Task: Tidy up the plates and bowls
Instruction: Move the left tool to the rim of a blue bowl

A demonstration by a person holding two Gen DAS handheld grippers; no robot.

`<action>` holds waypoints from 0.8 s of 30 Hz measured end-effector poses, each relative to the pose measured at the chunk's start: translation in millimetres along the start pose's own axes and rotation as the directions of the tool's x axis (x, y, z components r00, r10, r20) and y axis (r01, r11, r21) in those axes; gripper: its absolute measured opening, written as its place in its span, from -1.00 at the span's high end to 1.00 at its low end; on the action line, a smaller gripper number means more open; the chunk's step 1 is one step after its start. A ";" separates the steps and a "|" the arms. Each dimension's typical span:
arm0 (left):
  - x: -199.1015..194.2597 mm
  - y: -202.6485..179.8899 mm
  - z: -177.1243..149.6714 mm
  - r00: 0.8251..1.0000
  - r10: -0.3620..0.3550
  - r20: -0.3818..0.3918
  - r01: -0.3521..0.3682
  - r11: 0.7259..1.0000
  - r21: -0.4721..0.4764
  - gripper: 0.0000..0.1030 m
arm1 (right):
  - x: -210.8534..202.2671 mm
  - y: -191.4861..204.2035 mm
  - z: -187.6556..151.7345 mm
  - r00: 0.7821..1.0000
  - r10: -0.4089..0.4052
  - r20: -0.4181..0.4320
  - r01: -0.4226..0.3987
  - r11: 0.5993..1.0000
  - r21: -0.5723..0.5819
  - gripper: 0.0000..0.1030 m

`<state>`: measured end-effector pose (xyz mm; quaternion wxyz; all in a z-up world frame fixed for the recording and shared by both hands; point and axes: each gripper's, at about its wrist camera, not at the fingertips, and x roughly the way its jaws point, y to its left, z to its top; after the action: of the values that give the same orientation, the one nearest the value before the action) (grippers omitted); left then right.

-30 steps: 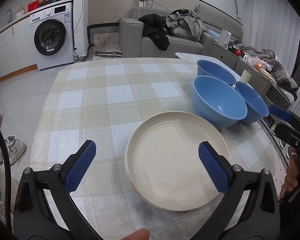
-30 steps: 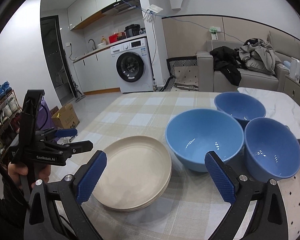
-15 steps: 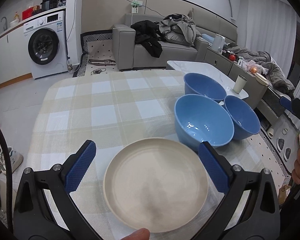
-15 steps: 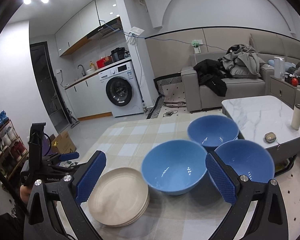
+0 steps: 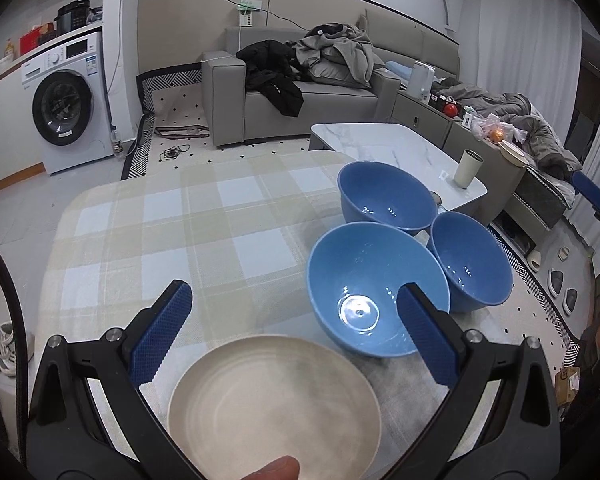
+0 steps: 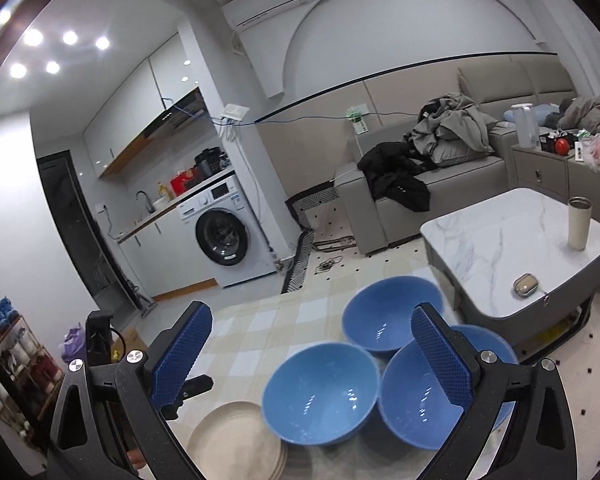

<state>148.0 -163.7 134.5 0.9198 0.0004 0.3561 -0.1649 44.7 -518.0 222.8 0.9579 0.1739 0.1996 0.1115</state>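
While both of my tongs hang above the checked tablecloth (image 5: 148, 240), neither grips anything. My left gripper (image 5: 296, 336) stands wide, its blue pads (image 5: 162, 330) framing the lower middle of its view; the cream plates (image 5: 274, 404) lie low in the frame between them, untouched, with what looks like a fingertip at the bottom edge. Just right of the plates sits the nearest blue bowl (image 5: 370, 292), with a second blue bowl (image 5: 386, 194) above it and a third blue bowl (image 5: 470, 260) at its right, all three crowded together. My right gripper (image 6: 312, 354) is wide as well, held higher, so the bowls cluster at the bottom centre of its view and the plate stack shows at the lower left. A marble coffee table (image 6: 500, 248) with a tumbler (image 6: 579, 222) occupies the right, a grey sofa (image 6: 432, 196) heaped with clothes the centre right, and a washing machine (image 6: 222, 236) the left middle.
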 end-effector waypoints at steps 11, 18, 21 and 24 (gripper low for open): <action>42.7 -17.4 38.5 0.999 -0.006 -0.031 0.006 1.000 0.005 -0.98 | 24.2 -33.1 24.9 0.994 -0.094 -0.055 0.092 0.995 -0.038 -0.98; 74.8 -30.6 60.8 0.999 0.003 -0.050 -0.003 1.000 0.011 -0.98 | 57.9 -61.8 28.6 0.990 -0.110 -0.085 0.110 0.994 -0.006 -0.98; 89.6 -38.0 67.4 0.998 0.000 -0.059 0.001 1.000 0.019 -0.98 | 70.2 -71.0 29.3 0.988 -0.116 -0.105 0.117 0.993 0.004 -0.98; 103.2 -47.4 74.0 0.998 -0.007 -0.065 0.009 1.000 0.029 -0.98 | 81.3 -76.3 28.8 0.983 -0.130 -0.129 0.131 0.991 -0.005 -0.98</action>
<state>253.4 -248.6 127.6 0.9069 0.0176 0.3833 -0.1738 140.6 -573.0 190.8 0.9479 0.1547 0.2721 0.0592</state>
